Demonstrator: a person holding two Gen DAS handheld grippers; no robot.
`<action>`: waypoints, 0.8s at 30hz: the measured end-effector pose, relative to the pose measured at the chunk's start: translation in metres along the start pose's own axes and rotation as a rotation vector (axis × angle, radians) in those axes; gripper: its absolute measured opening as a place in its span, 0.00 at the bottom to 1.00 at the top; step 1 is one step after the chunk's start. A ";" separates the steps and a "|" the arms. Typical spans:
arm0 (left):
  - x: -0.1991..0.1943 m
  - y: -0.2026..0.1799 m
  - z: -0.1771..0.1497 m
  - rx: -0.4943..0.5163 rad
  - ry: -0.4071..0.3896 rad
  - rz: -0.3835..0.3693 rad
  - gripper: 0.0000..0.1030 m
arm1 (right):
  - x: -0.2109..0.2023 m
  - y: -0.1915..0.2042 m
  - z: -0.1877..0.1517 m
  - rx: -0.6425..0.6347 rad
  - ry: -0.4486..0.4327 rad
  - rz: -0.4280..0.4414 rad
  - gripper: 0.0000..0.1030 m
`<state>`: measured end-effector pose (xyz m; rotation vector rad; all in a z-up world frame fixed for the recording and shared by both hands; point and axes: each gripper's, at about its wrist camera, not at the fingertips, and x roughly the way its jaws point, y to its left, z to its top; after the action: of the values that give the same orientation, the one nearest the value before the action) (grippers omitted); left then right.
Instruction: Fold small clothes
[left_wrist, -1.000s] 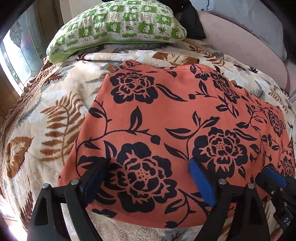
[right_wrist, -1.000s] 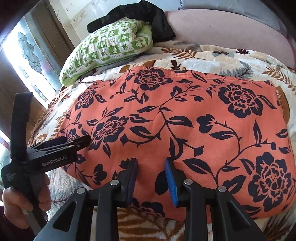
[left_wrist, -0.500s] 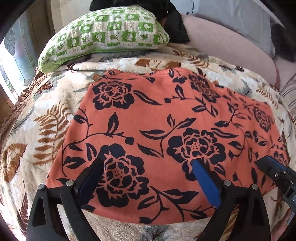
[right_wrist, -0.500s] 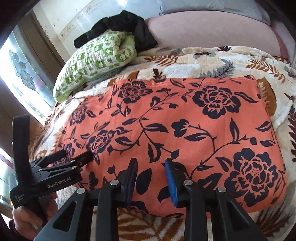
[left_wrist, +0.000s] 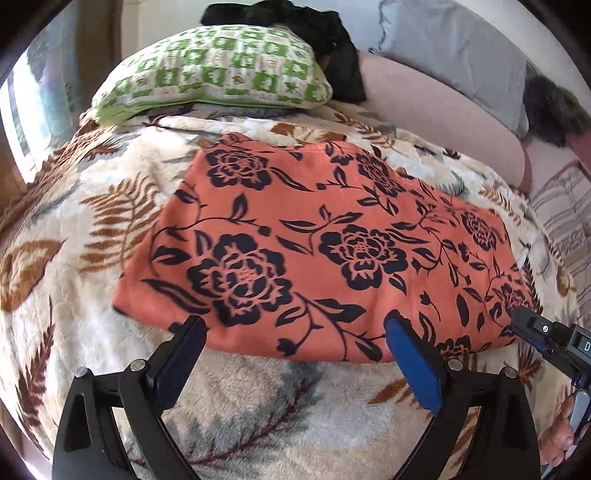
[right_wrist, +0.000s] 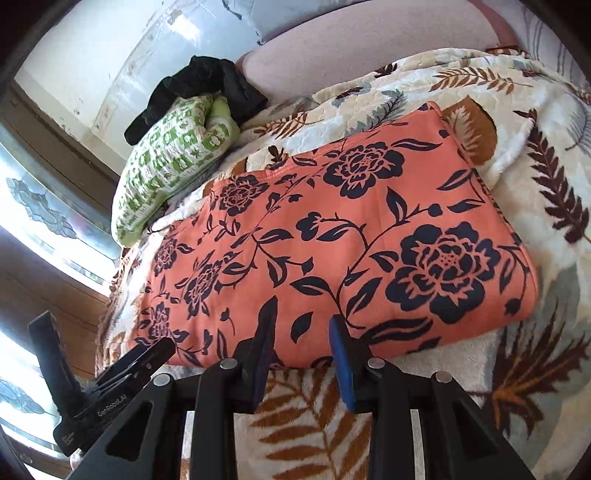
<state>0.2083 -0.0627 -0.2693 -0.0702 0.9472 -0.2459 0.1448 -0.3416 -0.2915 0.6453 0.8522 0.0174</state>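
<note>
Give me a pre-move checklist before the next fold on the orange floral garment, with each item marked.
1. Orange floral garment lies flat on the leaf-print blanket, no bunching: ok.
2. Left gripper open, nothing between its fingers: ok.
3. Right gripper holds nothing, though its gap is narrow: ok.
4. Both grippers sit at the garment's near edge, apart from each other: ok.
5. Green patterned pillow and black cloth lie beyond the garment's far edge, clear of it: ok.
6. How many layers the garment is folded into already: cannot tell.
</note>
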 end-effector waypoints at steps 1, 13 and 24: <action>-0.006 0.011 -0.002 -0.039 -0.009 -0.006 0.95 | -0.007 0.000 -0.001 0.000 -0.016 0.017 0.33; -0.017 0.121 -0.012 -0.395 -0.048 -0.027 0.45 | -0.017 0.055 -0.025 -0.242 -0.054 0.097 0.31; -0.002 0.121 -0.013 -0.415 0.014 -0.195 0.60 | 0.093 0.066 -0.018 -0.160 0.156 0.048 0.33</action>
<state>0.2180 0.0560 -0.2950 -0.5447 0.9942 -0.2264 0.2101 -0.2542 -0.3288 0.5190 0.9744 0.1798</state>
